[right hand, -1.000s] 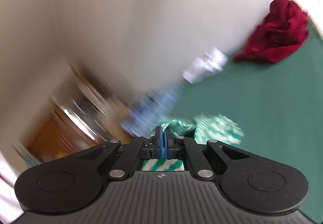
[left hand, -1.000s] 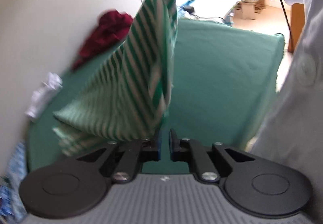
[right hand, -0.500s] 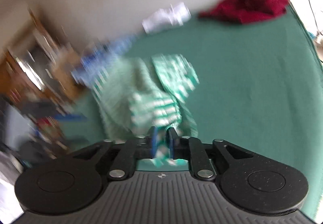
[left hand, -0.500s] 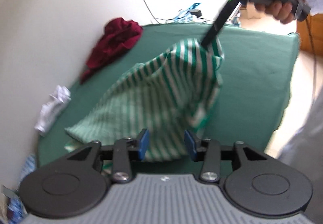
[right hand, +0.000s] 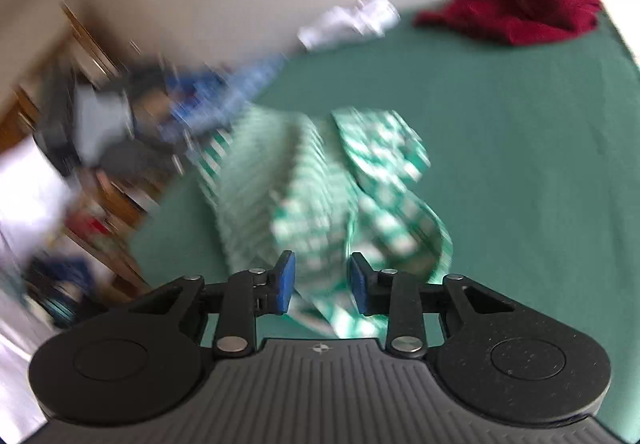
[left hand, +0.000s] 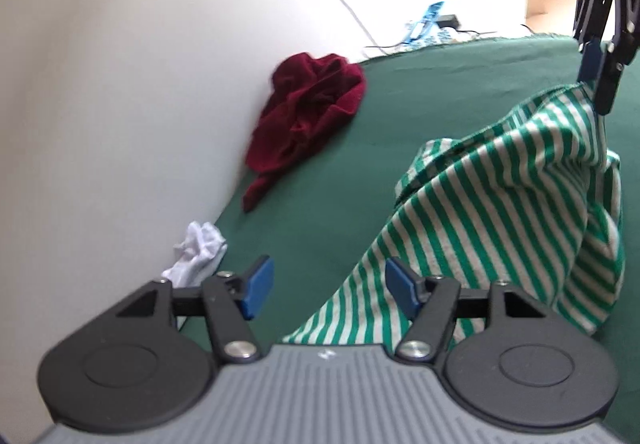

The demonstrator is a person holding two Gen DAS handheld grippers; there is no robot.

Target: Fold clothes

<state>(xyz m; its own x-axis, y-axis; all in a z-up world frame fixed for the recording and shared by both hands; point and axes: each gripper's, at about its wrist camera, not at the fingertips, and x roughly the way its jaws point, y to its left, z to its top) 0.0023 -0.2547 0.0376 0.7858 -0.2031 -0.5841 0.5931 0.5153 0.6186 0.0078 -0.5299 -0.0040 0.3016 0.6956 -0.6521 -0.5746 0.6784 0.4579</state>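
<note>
A green-and-white striped garment (left hand: 500, 212) rises in a peak off the green table cover (left hand: 420, 96). My right gripper (left hand: 598, 84) stands at that peak. In the right wrist view the right gripper (right hand: 322, 286) has its jaws opening, with the blurred striped garment (right hand: 320, 196) passing between the pads, which do not look pressed on it. My left gripper (left hand: 330, 286) is low over the table with its jaws opening wide and nothing between them. The garment's lower edge lies just beside its right-hand pad.
A crumpled dark red garment (left hand: 308, 116) and a small white cloth (left hand: 198, 252) lie along the pale wall. A cable and small devices (left hand: 432, 16) sit beyond the far end. Blurred clutter and wooden furniture (right hand: 100, 132) stand past the table's edge in the right wrist view.
My left gripper let go of the garment's corner, spread its jaws and drew away sideways. The right gripper came down with the garment's top, and its pads have parted.
</note>
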